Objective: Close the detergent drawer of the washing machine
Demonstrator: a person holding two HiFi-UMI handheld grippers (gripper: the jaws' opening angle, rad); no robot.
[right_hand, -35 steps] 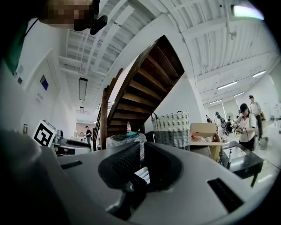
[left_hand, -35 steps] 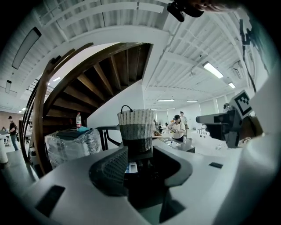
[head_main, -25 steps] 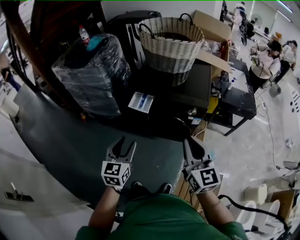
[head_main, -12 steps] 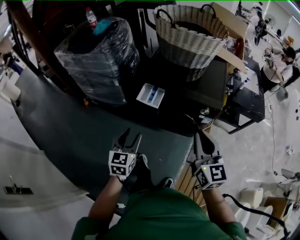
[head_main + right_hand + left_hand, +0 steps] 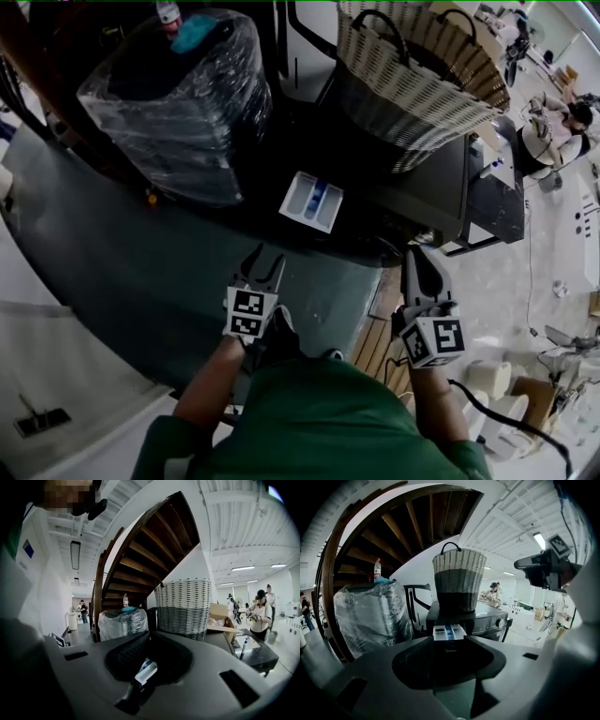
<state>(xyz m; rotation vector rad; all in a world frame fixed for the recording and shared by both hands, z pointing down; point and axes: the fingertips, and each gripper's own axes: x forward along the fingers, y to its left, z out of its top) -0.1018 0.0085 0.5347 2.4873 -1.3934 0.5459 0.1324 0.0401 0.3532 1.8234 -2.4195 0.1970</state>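
Closing in since a second ago: the person is stepping toward the washing machine (image 5: 427, 183), and both tools are riding higher in the head view, nearer the detergent drawer (image 5: 312, 201).

Head view: the drawer is sticking out of the machine's front just above frame centre, white tray with a blue insert, not yet pushed in. The left hand-held gripper (image 5: 264, 263) is hanging directly below it, jaws apart and empty, near but not touching. The right hand-held gripper (image 5: 419, 262) is sitting lower right, jaws together and holding nothing. A wicker basket (image 5: 422, 84) is standing on the machine's top, with a plastic-wrapped bundle (image 5: 178, 103) at upper left.

Left gripper view: the drawer (image 5: 449, 632) is lining up dead centre beyond the spread jaws, with floor showing through the gap.

Right gripper view: the drawer (image 5: 146, 670) is showing through the hollow between the jaws, tips meeting, well short of it.

My read: the approach is going fine and the left tool is the better aligned. The next move needs a straight push on the drawer's front face.
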